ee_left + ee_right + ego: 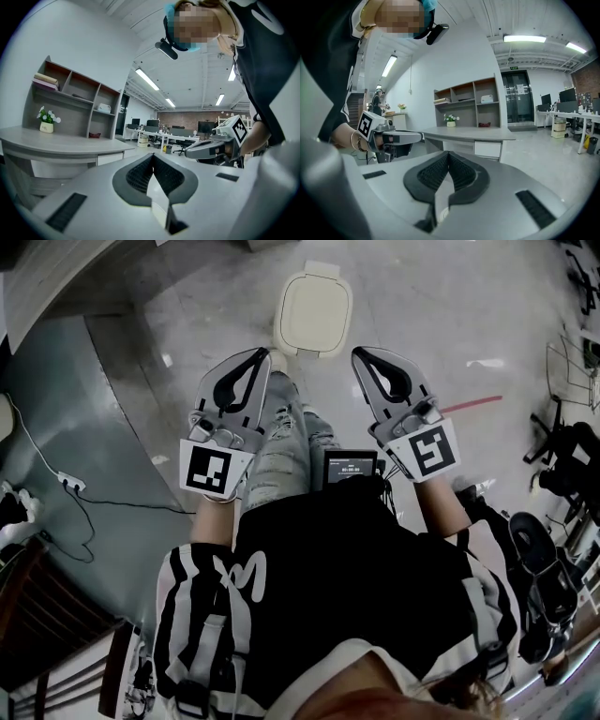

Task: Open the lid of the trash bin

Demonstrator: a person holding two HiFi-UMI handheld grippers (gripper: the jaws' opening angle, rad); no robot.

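Pale floor (pixel 187 296) fills the head view. The person's black-and-white striped top (pixel 319 596) and jeans leg (pixel 281 451) sit below the trash bin in that view.

The trash bin (pixel 314 313) stands on the floor at top centre. Its cream lid (pixel 315 310) lies flat and shut on it.

The left gripper (pixel 265 353) is just below and to the left of the bin, tips pointing up toward the bin's lower left corner. It is near the bin but not touching it. Its own view shows the jaws together at the tips, with nothing between them.

The right gripper (pixel 357 353) is just below and to the right of the bin, tips close to its lower right corner but apart from it. Its jaws are also together and empty in its own view.

The bin sits ahead of the gap between the two grippers. Neither gripper is on the lid.

A small screen device (pixel 350 468) lies below the bin, between the two marker cubes. A red tape line (pixel 469 405) runs on the floor to the right of the bin. A dark cable (pixel 84 512) trails on a grey floor patch far to the left of the bin.
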